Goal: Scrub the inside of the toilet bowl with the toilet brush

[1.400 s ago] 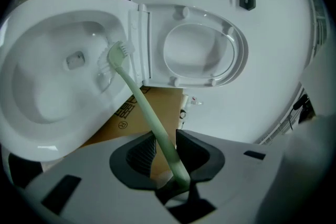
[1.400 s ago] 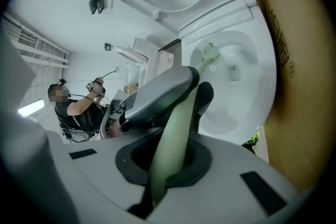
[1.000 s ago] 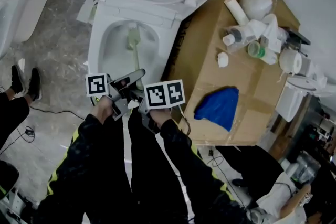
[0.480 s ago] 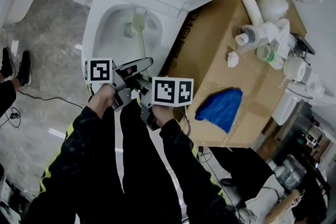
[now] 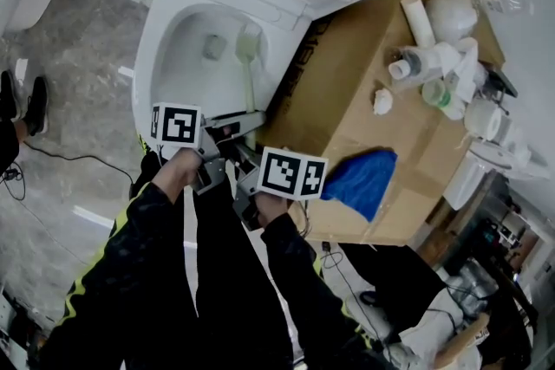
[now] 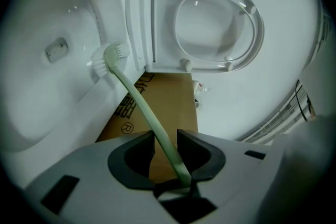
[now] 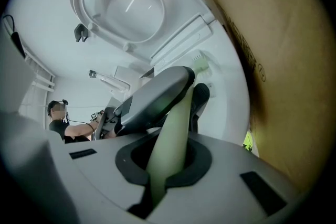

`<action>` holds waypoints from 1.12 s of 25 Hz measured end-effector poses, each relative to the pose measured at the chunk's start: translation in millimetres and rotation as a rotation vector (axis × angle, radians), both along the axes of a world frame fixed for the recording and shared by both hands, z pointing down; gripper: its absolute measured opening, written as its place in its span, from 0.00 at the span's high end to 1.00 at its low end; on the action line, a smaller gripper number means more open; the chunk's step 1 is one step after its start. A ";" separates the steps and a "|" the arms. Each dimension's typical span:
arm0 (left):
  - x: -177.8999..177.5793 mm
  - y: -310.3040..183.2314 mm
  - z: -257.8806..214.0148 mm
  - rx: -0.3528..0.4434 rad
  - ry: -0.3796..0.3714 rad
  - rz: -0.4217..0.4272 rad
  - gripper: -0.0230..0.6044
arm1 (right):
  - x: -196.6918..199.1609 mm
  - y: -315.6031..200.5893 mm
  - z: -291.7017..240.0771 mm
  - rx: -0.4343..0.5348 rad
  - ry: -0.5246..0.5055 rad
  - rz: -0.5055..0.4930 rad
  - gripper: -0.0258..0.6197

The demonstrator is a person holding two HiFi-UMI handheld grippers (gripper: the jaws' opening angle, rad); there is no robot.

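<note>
Since 1 second ago we have swung the toilet brush [image 6: 137, 105] sideways, its bristles [image 6: 107, 60] leaving the middle of the toilet bowl [image 6: 47, 113]. Nearest us, the right gripper [image 7: 168, 157] is clamped on the thick end of the handle; just ahead, the left gripper [image 6: 165, 147] pinches the thin stem — 2 grips, 1 tool. Farther out, the bristles press the side wall just under the rim, beside the drain [image 6: 56, 50] — scrubbing seems under way, with other walls likely left. Beyond, the seat [image 6: 218, 29] stands raised.
</note>
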State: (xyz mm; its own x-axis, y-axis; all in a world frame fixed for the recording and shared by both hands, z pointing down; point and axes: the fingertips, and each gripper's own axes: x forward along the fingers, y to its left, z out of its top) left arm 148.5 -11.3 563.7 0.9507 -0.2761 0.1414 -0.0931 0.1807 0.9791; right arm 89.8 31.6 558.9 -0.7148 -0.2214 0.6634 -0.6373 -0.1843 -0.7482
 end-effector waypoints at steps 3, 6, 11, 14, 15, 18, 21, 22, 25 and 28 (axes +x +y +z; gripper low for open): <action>6.6 6.0 -6.3 -0.003 0.022 0.014 0.77 | 4.1 5.4 -2.9 -0.002 0.009 0.030 0.94; 13.1 10.8 -14.0 0.006 0.055 0.020 0.77 | 7.6 11.2 -5.6 -0.004 0.014 0.052 0.94; 15.2 27.7 -10.5 -0.030 0.034 0.047 0.77 | 10.9 24.9 -6.8 -0.032 0.024 0.086 0.94; 18.0 37.0 -12.5 -0.044 0.042 0.058 0.77 | 12.8 33.6 -8.7 -0.045 0.028 0.103 0.94; 18.9 40.3 -13.1 -0.048 0.043 0.064 0.77 | 13.3 36.6 -9.4 -0.050 0.028 0.108 0.94; 20.4 49.8 -14.1 -0.068 0.044 0.076 0.77 | 14.6 45.5 -11.7 -0.072 0.028 0.116 0.94; 20.5 56.9 -17.9 -0.083 0.053 0.072 0.77 | 14.4 52.2 -15.9 -0.083 0.032 0.112 0.94; 20.6 58.9 -19.4 -0.088 0.058 0.071 0.77 | 14.2 54.3 -17.2 -0.087 0.033 0.111 0.94; 20.4 66.9 -21.6 -0.110 0.065 0.073 0.77 | 13.5 62.3 -19.8 -0.107 0.032 0.112 0.94; 18.0 75.5 -23.8 -0.132 0.066 0.075 0.77 | 10.9 70.7 -22.7 -0.127 0.035 0.113 0.94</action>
State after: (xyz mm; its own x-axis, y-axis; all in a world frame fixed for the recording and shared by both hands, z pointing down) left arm 166.5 64.1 539.9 0.9763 -0.1873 0.1083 -0.0475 0.3027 0.9519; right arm 100.6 102.3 536.2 -0.6664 -0.2116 0.7149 -0.6321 -0.3481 -0.6922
